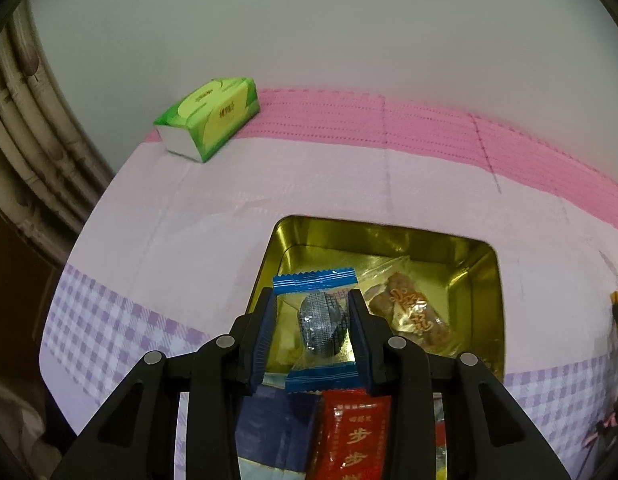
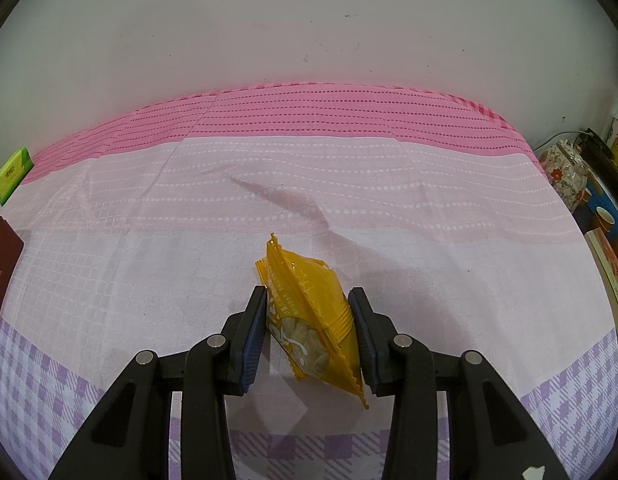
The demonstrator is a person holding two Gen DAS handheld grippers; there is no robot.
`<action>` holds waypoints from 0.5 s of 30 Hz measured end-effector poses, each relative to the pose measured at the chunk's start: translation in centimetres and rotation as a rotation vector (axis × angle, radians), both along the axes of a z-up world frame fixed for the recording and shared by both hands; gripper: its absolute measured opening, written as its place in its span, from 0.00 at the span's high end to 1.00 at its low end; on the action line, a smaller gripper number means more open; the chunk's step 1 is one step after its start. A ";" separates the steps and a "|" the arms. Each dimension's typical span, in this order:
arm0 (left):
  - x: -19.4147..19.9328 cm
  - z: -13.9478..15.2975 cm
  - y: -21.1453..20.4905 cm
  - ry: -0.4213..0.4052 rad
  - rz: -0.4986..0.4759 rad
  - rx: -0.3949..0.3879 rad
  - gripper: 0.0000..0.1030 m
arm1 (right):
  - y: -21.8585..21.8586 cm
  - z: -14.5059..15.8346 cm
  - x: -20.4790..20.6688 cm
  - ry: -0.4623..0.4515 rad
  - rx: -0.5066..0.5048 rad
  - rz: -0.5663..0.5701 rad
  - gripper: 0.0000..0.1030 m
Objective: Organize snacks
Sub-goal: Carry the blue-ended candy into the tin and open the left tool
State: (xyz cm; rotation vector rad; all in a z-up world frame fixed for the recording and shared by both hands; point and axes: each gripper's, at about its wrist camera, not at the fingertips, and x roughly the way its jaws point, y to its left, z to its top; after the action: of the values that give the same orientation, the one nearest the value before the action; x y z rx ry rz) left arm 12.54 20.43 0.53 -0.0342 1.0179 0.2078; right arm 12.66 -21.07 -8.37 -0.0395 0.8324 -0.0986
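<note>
At lower centre of both frames | left gripper (image 1: 313, 322) is clamping a blue-wrapped candy (image 1: 317, 326) over the gold tin (image 1: 479, 280), one snack (image 1: 413, 312) already lying inside | right gripper (image 2: 309, 328) is pinching a yellow packet (image 2: 309, 312), not yet binned.

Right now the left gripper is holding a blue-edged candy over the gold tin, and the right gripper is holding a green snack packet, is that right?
Not quite. The right gripper holds a yellow snack packet, not green, as the right wrist view shows. The left gripper does hold the blue-edged candy over the gold tin.
</note>
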 end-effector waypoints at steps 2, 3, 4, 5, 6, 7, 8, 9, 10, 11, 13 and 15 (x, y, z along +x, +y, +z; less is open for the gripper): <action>0.0 -0.6 -0.2 0.012 -0.008 0.000 0.64 | 0.0 0.0 0.0 0.000 -0.001 0.000 0.63; 0.0 -1.0 -0.3 0.020 -0.013 -0.001 0.64 | 0.0 0.0 0.0 0.000 -0.001 0.000 0.63; 0.0 -1.2 -0.5 0.025 -0.019 -0.002 0.64 | 0.0 0.0 0.0 0.000 0.000 0.000 0.63; 0.0 -1.4 -0.7 0.030 -0.025 -0.001 0.64 | 0.0 0.0 0.0 0.000 -0.001 0.000 0.63; 0.1 -1.6 -0.8 0.033 -0.031 0.002 0.64 | 0.0 0.0 0.0 0.000 -0.001 0.000 0.63; 0.1 -1.9 -1.1 0.037 -0.039 0.006 0.64 | 0.0 0.0 0.0 0.000 -0.001 0.000 0.63; 0.1 -2.0 -1.2 0.039 -0.044 0.009 0.64 | -0.1 0.0 -0.1 0.000 -0.001 0.000 0.63; 0.1 -2.1 -1.3 0.041 -0.048 0.012 0.64 | 0.0 0.0 -0.1 0.000 -0.001 0.000 0.63; 0.2 -2.3 -1.5 0.045 -0.052 0.017 0.64 | 0.0 0.0 0.0 0.000 -0.001 0.000 0.63; 0.2 -2.5 -1.6 0.048 -0.056 0.020 0.64 | 0.0 0.0 0.0 0.000 0.000 0.000 0.63; 0.3 -2.8 -1.8 0.054 -0.063 0.027 0.64 | 0.0 0.0 -0.1 0.000 -0.002 0.000 0.63; 0.4 -3.0 -1.8 0.059 -0.066 0.028 0.64 | 0.0 0.0 -0.1 0.000 -0.001 0.000 0.63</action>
State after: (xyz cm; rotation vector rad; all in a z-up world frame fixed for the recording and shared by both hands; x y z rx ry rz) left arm 12.97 18.58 -2.47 0.0312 1.0731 0.1639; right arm 12.61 -21.09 -8.35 -0.0408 0.8325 -0.0993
